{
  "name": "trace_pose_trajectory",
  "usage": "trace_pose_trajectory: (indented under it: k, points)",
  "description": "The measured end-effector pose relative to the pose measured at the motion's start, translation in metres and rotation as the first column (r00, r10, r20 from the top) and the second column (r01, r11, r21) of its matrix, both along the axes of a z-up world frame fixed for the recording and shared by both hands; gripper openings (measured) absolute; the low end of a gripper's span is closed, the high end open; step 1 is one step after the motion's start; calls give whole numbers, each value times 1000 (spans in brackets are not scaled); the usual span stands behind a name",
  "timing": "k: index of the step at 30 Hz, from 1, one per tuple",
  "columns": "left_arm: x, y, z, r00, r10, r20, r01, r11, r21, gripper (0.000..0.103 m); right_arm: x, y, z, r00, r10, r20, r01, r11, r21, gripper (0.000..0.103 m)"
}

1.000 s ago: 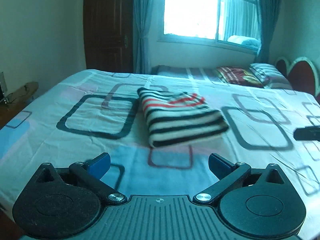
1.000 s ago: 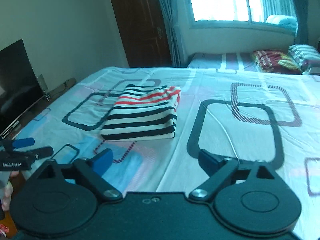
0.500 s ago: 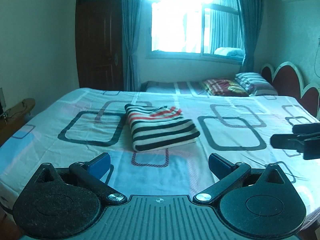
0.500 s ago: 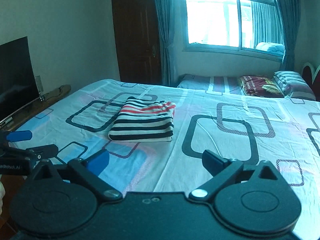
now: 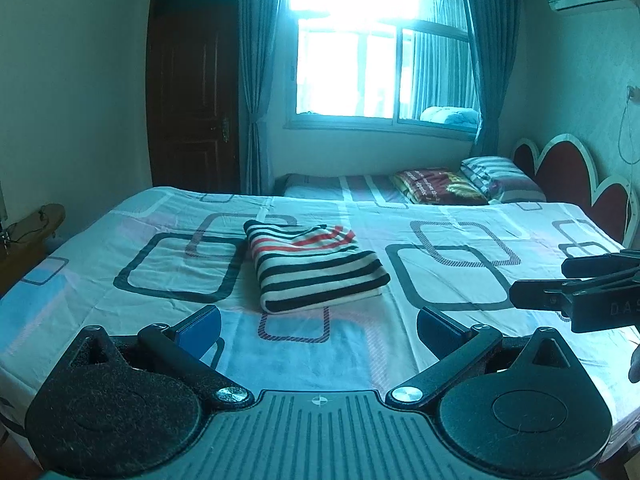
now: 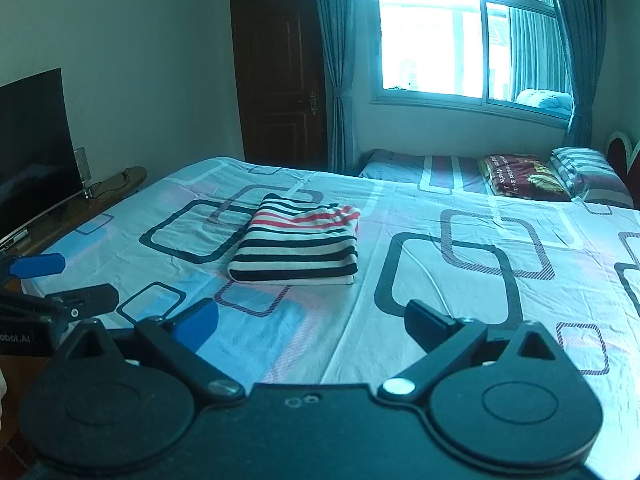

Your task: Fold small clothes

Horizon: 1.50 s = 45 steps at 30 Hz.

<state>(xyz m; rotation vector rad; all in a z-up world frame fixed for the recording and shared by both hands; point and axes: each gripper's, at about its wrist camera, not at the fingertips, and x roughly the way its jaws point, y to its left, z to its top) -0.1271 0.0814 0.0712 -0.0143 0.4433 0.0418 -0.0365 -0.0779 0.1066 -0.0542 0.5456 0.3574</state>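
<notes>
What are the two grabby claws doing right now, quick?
Left gripper: open, holding nothing.
Right gripper: open, holding nothing.
The folded striped garment lies on the bed, clear of both.

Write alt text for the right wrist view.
A folded striped garment lies on a bed with a patterned sheet, beyond the right gripper, whose jaws stand open and empty. A window, dark door and television line the room.
</notes>
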Motion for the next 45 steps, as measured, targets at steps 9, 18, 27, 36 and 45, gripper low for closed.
trace_pose_trajectory:
  k: [9, 18, 27, 36, 45]
  points:
    - [5, 3, 1, 1000, 9, 13, -9, 1000, -4, 103, 1, 4, 3, 1000, -6, 12, 6, 1000, -3, 99]
    - [6, -2, 3, 1000, 0, 19, 0, 1000, 15, 103, 1, -2, 5, 1000, -22, 17, 22, 1000, -8, 100]
    - [6, -6, 8, 1000, -2, 24, 1, 1000, 27, 103, 2, -3, 5, 1000, -17, 19, 17, 1000, -3, 100]
    - [6, -9, 9, 1000, -2, 28, 1, 999, 34, 103, 4, -3, 6, 1000, -19, 20, 19, 1000, -1, 100]
    - [8, -10, 10, 1000, -3, 31, 2, 999, 39, 103, 5, -3, 6, 1000, -17, 21, 17, 1000, -1, 100]
